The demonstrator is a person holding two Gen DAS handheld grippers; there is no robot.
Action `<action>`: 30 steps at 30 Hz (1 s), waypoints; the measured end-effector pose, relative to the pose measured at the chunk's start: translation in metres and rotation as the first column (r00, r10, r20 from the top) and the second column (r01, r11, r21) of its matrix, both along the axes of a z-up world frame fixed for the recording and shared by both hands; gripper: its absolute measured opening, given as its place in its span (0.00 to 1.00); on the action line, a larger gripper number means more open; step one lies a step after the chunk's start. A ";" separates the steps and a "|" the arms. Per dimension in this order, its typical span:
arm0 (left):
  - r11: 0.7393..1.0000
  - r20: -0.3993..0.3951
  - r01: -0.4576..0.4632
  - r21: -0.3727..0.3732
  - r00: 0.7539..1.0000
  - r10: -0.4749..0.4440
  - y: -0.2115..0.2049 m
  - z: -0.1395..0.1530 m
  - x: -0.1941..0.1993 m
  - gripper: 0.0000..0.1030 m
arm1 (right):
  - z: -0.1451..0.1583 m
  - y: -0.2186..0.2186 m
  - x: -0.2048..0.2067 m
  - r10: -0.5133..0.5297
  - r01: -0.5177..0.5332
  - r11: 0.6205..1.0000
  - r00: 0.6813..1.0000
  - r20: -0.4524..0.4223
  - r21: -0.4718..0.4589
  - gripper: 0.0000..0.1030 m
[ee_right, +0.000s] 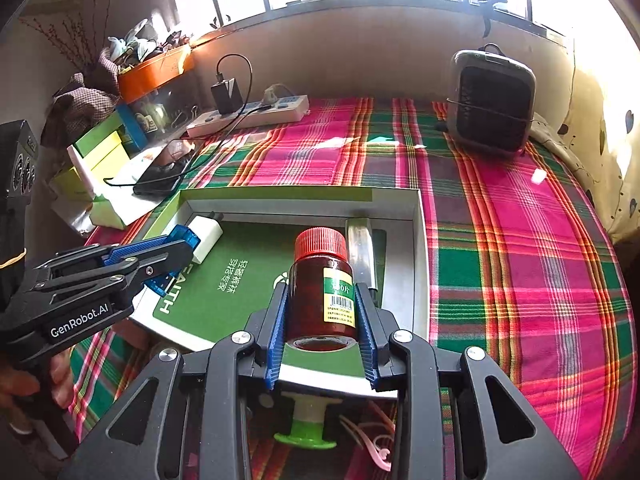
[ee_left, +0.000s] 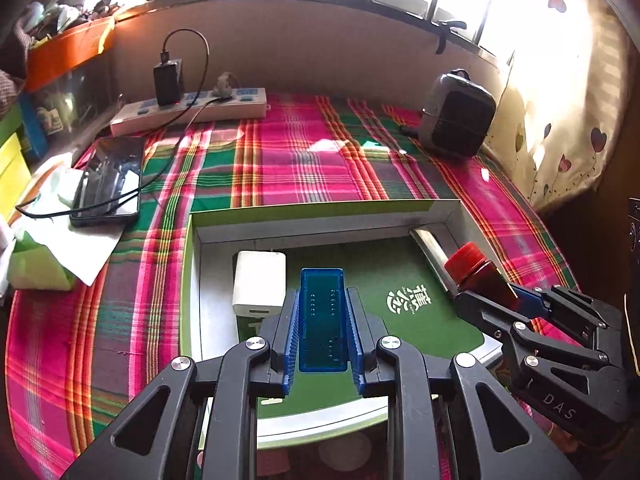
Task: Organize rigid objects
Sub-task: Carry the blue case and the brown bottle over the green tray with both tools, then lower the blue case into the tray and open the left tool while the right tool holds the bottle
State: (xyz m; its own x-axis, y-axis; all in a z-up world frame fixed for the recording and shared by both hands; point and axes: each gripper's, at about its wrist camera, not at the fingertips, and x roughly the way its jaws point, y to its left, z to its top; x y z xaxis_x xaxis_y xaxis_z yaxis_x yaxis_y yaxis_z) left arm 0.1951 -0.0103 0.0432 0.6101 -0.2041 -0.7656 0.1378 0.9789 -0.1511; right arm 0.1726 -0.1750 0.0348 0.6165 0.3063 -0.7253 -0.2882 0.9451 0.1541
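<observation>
Left wrist view looks down on a shallow open box (ee_left: 400,212) with white walls and a green rim, lying on a pink-and-green plaid cloth (ee_left: 312,160) that covers the surface. Inside the box lies a green card with white lettering (ee_left: 400,300); a white charger block (ee_left: 258,284) sits at about 10 o'clock from the card's middle, and a shiny metal bar (ee_left: 430,250) runs along the box's right wall at about 2 o'clock.

The left tool (ee_left: 322,320) pinches a translucent blue case (ee_left: 322,312) lengthwise between its blue pads, held above the card. The right tool (ee_right: 322,308) is clamped on a dark red bottle (ee_right: 320,300) with a ribbed red cap and a yellow-green label, held upright over the card just beside the metal bar. A hand (ee_right: 24,392) grips the left tool's handle at 8 o'clock in the right wrist view.

Beyond the box, at 11 o'clock, a dark phone (ee_left: 110,184) lies on white paper with a black cable across it. A white power strip (ee_left: 192,110) with a black adapter plugged in sits against the wall at 11 o'clock. A small grey heater (ee_left: 458,114) stands at 1 o'clock. An orange tray of clutter (ee_left: 68,50) and stacked yellow and green boxes (ee_right: 100,152) crowd the far left. Below the right tool, off the box, lie a green-and-white spool (ee_right: 308,424) and a pink loop (ee_right: 376,440).
</observation>
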 end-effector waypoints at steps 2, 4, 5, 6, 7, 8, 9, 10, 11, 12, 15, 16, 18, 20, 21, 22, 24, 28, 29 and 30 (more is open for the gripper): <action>1.000 -0.006 0.006 0.006 1.000 -0.006 -0.002 -0.004 0.006 0.20 | -0.003 0.003 0.005 0.008 -0.008 1.000 1.000 -0.009 -0.004 0.32; 1.000 -0.014 0.014 0.008 1.000 -0.014 -0.005 -0.007 0.012 0.20 | -0.006 0.007 0.011 0.013 -0.013 1.000 1.000 -0.016 -0.012 0.32; 1.000 -0.015 0.012 0.008 1.000 -0.012 -0.006 -0.009 0.015 0.20 | -0.008 0.009 0.014 0.015 -0.016 1.000 1.000 -0.020 -0.017 0.32; 1.000 -0.018 0.011 0.012 1.000 -0.011 -0.006 -0.010 0.017 0.20 | -0.010 0.010 0.017 0.019 -0.019 1.000 1.000 -0.025 -0.021 0.32; 1.000 -0.021 0.011 0.014 1.000 -0.011 -0.007 -0.012 0.020 0.20 | -0.012 0.011 0.019 0.019 -0.020 1.000 0.999 -0.029 -0.024 0.32; 1.000 -0.025 0.009 0.015 1.000 -0.009 -0.008 -0.014 0.022 0.20 | -0.014 0.012 0.022 0.020 -0.020 0.999 0.999 -0.033 -0.026 0.32; 1.000 -0.026 0.011 0.020 1.000 -0.010 -0.008 -0.015 0.024 0.20 | -0.015 0.013 0.024 0.020 -0.021 0.999 0.999 -0.037 -0.027 0.32; 1.000 -0.028 0.012 0.027 1.000 -0.012 -0.009 -0.017 0.026 0.20 | -0.017 0.013 0.026 0.019 -0.020 0.999 0.999 -0.041 -0.027 0.32; 0.999 -0.031 0.010 0.032 0.999 -0.009 -0.010 -0.018 0.027 0.20 | -0.018 0.014 0.028 0.019 -0.021 0.999 0.999 -0.044 -0.026 0.32; 0.999 -0.031 0.010 0.039 0.999 -0.009 -0.010 -0.020 0.029 0.20 | -0.019 0.014 0.030 0.021 -0.022 0.999 0.999 -0.045 -0.025 0.32; 0.999 -0.025 0.009 0.053 1.000 -0.008 -0.011 -0.021 0.031 0.20 | -0.019 0.017 0.034 0.029 -0.030 0.999 0.999 -0.043 -0.025 0.32; 0.998 -0.024 0.010 0.055 1.000 -0.009 -0.012 -0.021 0.032 0.20 | -0.020 0.018 0.035 0.027 -0.029 0.999 0.999 -0.041 -0.030 0.32; 0.998 -0.023 0.008 0.056 1.000 -0.007 -0.011 -0.021 0.034 0.20 | -0.021 0.019 0.039 0.025 -0.027 0.999 0.999 -0.045 -0.037 0.32; 0.998 -0.021 0.007 0.062 1.000 -0.006 -0.011 -0.021 0.036 0.20 | -0.023 0.021 0.042 0.027 -0.029 0.999 0.998 -0.051 -0.036 0.32; 0.998 -0.020 0.007 0.064 1.000 -0.006 -0.011 -0.021 0.036 0.20 | -0.024 0.021 0.043 0.027 -0.029 0.999 0.998 -0.052 -0.037 0.32; 0.998 -0.019 0.007 0.066 1.000 -0.006 -0.011 -0.021 0.037 0.20 | -0.025 0.021 0.045 0.026 -0.028 0.999 0.998 -0.054 -0.037 0.32; 0.998 -0.018 0.005 0.066 1.000 -0.004 -0.011 -0.022 0.038 0.20 | -0.026 0.021 0.047 0.022 -0.024 0.999 0.998 -0.056 -0.038 0.32; 0.998 -0.013 0.005 0.069 1.000 -0.004 -0.012 -0.023 0.039 0.20 | -0.028 0.022 0.049 0.020 -0.022 0.999 0.998 -0.052 -0.047 0.32; 0.998 -0.012 0.004 0.069 1.000 -0.003 -0.012 -0.023 0.040 0.20 | -0.028 0.022 0.049 0.018 -0.021 0.999 0.999 -0.048 -0.051 0.32; 0.998 -0.012 0.003 0.070 1.000 -0.002 -0.012 -0.023 0.040 0.20 | -0.028 0.023 0.050 0.018 -0.021 0.998 0.999 -0.045 -0.055 0.32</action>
State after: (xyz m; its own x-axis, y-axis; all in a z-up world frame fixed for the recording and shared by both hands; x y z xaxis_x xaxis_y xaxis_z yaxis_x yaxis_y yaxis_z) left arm 0.2349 -0.0224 0.0204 0.6007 -0.1512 -0.7850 0.1388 0.9868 -0.0839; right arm 0.2226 -0.1524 0.0071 0.5779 0.2763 -0.7679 -0.3006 0.9469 0.1145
